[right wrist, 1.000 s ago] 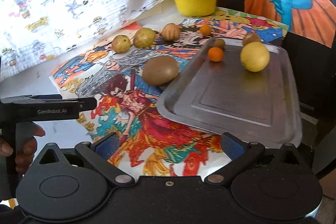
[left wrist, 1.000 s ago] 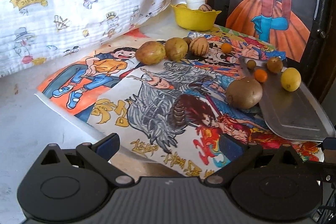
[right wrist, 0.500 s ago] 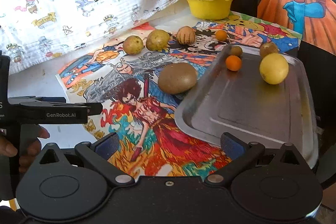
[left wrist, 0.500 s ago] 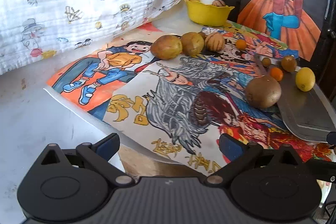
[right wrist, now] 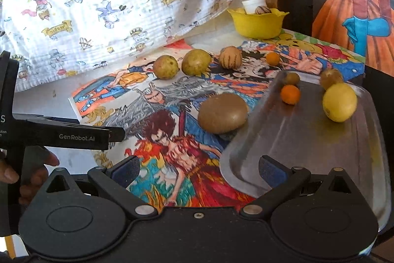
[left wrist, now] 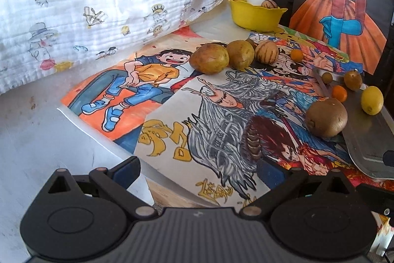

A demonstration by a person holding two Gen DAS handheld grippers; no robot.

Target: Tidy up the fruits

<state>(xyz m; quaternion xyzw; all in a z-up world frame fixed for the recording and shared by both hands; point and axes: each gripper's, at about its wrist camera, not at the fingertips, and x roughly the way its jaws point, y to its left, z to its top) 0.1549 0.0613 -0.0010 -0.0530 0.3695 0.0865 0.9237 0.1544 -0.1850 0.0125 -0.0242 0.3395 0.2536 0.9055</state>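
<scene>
Both grippers are up off the table and hold nothing. The left gripper has its jaws spread wide, over the near edge of a big cartoon poster. The right gripper has its jaws spread wide too, and its right finger sits above the near corner of a metal tray. In the right view the left gripper shows as a black bar at the left side, with a hand holding it.

The fruits are in a few spots. A big brown fruit lies on the poster, touching the left edge of the tray. On the tray are a lemon, a small orange fruit, a small brownish fruit and a bigger brownish one at the far edge. The lemon is just beside the bigger brownish one.

Farther back on the poster, three fruits lie in a row: two yellow-green ones and a striped one. A small orange ball sits to the right of them, apart.

At the back stands a yellow bowl with another striped fruit in it. A white jar is behind the bowl. A white cloth with little pictures hangs at the back left.
</scene>
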